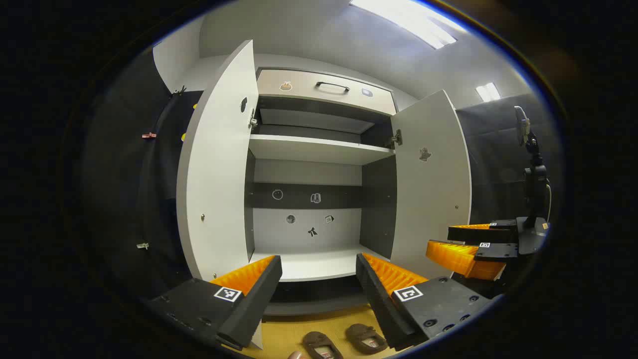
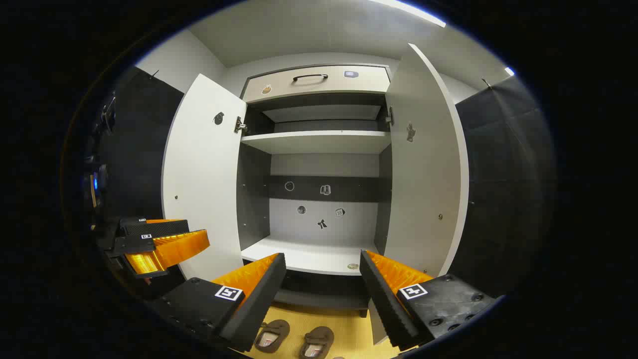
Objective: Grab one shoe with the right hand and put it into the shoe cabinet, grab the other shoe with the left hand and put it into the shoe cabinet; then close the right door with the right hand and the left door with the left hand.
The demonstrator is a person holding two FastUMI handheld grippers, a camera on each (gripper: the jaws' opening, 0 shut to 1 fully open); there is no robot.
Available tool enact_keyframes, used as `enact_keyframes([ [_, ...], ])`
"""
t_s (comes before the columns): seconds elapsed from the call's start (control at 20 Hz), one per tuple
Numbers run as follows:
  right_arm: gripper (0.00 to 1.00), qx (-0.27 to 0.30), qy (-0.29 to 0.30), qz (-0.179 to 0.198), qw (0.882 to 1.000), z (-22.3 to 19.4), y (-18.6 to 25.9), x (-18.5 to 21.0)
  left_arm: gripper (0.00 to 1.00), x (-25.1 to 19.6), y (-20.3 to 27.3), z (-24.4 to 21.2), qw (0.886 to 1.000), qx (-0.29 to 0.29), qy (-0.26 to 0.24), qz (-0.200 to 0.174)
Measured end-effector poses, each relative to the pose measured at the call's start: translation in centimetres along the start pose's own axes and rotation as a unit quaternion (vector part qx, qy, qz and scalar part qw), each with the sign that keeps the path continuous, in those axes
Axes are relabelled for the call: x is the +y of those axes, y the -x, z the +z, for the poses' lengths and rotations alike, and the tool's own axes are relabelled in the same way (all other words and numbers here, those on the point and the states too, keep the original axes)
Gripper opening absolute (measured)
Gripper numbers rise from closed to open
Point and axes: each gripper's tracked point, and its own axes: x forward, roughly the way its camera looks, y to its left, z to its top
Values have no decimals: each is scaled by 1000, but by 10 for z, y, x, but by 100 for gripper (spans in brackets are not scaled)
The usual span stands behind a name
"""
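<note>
Below both grippers' parted jaws, two shoes (image 2: 294, 339) lie untouched.

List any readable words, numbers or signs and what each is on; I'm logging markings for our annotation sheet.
No readable words or numbers.
Square black-and-white coded tags on the left claw and right claw: patterns, not text.
Small stickers on the shoe cabinet back panel, doors and drawer: pictures, too small to read.
Insoles of the shoes: labels blurred.
</note>
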Motion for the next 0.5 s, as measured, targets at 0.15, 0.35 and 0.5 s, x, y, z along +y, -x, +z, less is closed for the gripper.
enact_keyframes([
  [0.15, 98, -3, -1, -4, 1000, 2, 1, -3, 95, 0, 0, -1, 1000, 0, -1, -1],
  [0.35, 98, 0, -2, -5, 1000, -1, 3, -2, 95, 1, -1, -2, 1000, 1, -1, -1],
  [0.5, 98, 2, -5, -4, 1000, -2, 3, -2, 95, 0, 0, -2, 1000, 2, 1, -2],
])
